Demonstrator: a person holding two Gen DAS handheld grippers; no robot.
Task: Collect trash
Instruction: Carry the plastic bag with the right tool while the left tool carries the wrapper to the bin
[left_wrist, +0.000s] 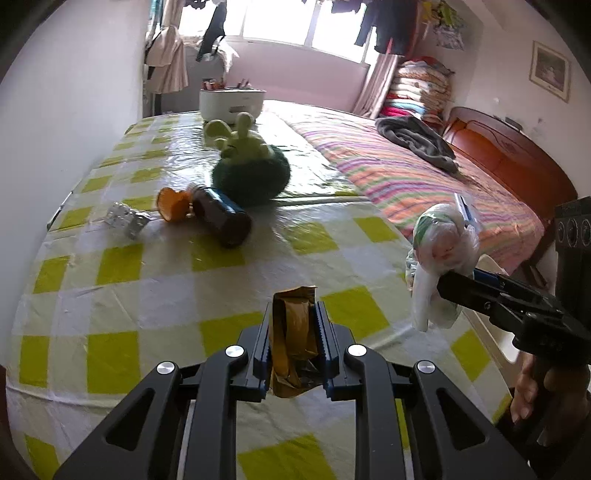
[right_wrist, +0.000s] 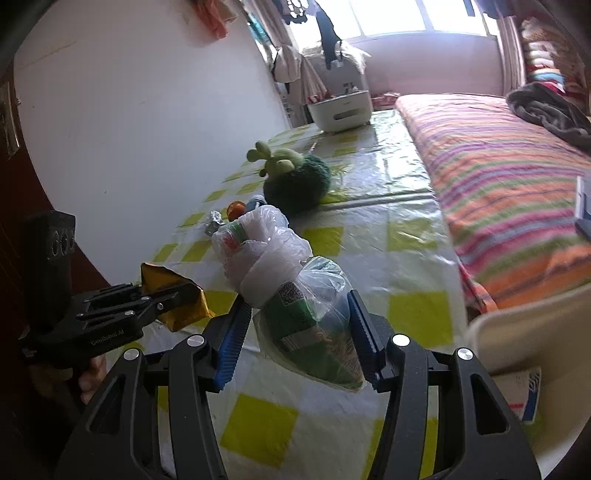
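Presently: left hand-held gripper (left_wrist: 293, 345) clamps crumpled gold foil wrapper (left_wrist: 293, 332); right hand-held gripper (right_wrist: 301, 341), my three o'clock, clamps bagged green packet (right_wrist: 314, 325). Risk: slippery plastic may slide free.

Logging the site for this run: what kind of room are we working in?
Most likely a home bedroom: a bed with a striped cover and wooden headboard, stacked folded quilts, and clothes hanging by the window.

A checkered table (left_wrist: 207, 291) carries a brown bottle (left_wrist: 221, 216), orange cap (left_wrist: 170, 204), foil scrap (left_wrist: 125, 219), plush toy (left_wrist: 245, 166) and white box (left_wrist: 231, 101).
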